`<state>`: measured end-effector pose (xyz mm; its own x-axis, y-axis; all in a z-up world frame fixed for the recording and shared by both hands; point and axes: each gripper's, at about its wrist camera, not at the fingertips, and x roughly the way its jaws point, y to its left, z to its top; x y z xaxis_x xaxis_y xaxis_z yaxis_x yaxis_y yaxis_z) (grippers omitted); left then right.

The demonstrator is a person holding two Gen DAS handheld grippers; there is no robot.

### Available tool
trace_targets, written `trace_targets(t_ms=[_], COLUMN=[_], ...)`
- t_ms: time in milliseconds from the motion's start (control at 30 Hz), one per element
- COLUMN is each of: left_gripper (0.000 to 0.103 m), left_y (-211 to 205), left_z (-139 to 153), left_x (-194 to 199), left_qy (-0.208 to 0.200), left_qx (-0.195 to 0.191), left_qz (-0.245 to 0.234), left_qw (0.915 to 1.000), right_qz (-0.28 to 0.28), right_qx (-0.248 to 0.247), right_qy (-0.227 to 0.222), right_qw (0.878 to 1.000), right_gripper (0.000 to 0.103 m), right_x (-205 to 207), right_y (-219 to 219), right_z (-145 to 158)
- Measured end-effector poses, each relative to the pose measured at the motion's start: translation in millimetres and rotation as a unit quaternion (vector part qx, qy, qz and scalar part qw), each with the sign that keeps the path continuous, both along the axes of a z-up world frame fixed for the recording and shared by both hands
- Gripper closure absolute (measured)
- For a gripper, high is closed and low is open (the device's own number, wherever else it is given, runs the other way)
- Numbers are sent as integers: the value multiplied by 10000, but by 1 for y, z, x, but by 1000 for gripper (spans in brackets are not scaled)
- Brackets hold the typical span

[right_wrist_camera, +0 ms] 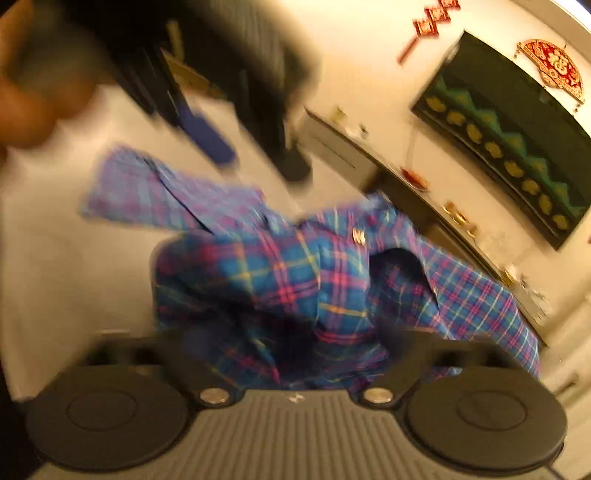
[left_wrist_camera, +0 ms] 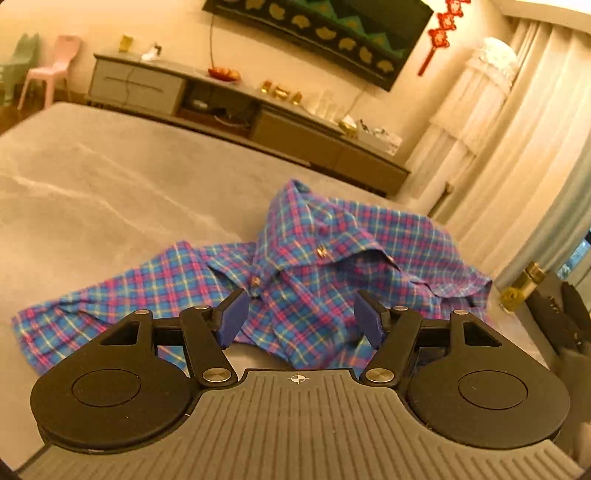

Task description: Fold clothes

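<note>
Left gripper [left_wrist_camera: 300, 314] fingers spread, empty, plaid shirt [left_wrist_camera: 295, 266] crumpled on bed [left_wrist_camera: 92, 192] just beyond them. Right gripper [right_wrist_camera: 295, 332]: fingers buried under shirt, blurred, grip state unreadable.

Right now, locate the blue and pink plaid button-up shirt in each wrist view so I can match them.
Left wrist view: the blue and pink plaid button-up shirt lies crumpled on the grey bed, centre, just beyond the open left gripper.
Right wrist view: the shirt fills the centre, blurred, bunched over the right gripper's fingers.
Shared landmark: the dark wall-mounted screen.
</note>
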<state>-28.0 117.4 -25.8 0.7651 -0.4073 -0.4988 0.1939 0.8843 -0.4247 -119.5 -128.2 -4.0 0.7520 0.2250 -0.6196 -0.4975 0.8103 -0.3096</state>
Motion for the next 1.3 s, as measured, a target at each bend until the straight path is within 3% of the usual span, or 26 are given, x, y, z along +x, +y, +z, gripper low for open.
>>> trace_targets(t_ms=[67,200,267,300,367,467,533,567,633,667,733,800,867,933,1033,1133,1200,1233,1267,1300], left_gripper=[48,45,45,45,44,44,42,42,42,43,43,43,45,47,46,32,33,47,76,92], left_y=[5,8,6,-1,-21,-77,-120,-140,-179,-197,-234,-262,-285,-298,-303,-298,-303,-310,-315,-311], left_z=[4,-1,-6,-9,-16,-23,-26,-28,-29,-30,-33,-42,-48,-49,-48,-47,-50,-51,-50,-43], left_x=[-3,2,7,11,20,27,26,28,31,32,35,41,47,52,47,42,46,51,58,66], left_qy=[-77,-124,-121,-102,-88,-274,-579,-787,-1280,-1569,-2298,-2713,-2892,-2797,-2738,-2754,-2760,-2728,-2628,-2418], left_qx=[65,295,465,572,795,1340,1804,2128,2818,3180,3892,4366,4537,4355,4233,4021,4002,4054,4050,3967], left_qz=[75,127,128,24,-289,-1175,-1831,-1944,-2044,-2038,-2290,-2540,-2863,-3227,-3397,-3394,-3326,-3238,-3197,-3264], left_qw=[9999,9994,9988,9983,9964,9836,9647,9543,9287,9125,8621,8193,7928,7925,7940,8045,8081,8102,8153,8232], right_qz=[-140,-776,-1241,-1493,-1989,-2671,-2844,-2874,-2787,-2750,-2711,-2660,-2608,-2601,-2624,-2607,-2551,-2501,-2450,-2400], right_qx=[-121,453,1014,1469,2460,3094,3553,3775,4056,4175,4296,4406,4482,4466,4510,4646,4724,4681,4638,4594], right_qy=[-11,-358,-377,-260,130,497,678,753,839,873,878,888,945,972,927,878,878,864,851,838], right_qw=[9998,9953,9864,9775,9485,9113,8879,8770,8665,8617,8569,8528,8498,8506,8480,8417,8390,8431,8471,8511], right_gripper=[95,96,96,96,96,96,96,96,96,96,96,96,96,96,96,96,96,96,96,96], right_x=[10,2,-5,-6,-5,-1,0,-1,0,1,4,7,10,19,20,18,19,19,19,19], right_y=[5,-67,-122,-156,-224,-287,-311,-321,-335,-340,-344,-348,-352,-349,-357,-363,-363,-360,-357,-354], right_z=[-5,47,78,90,102,93,86,84,82,81,79,74,73,69,70,69,67,68,68,69])
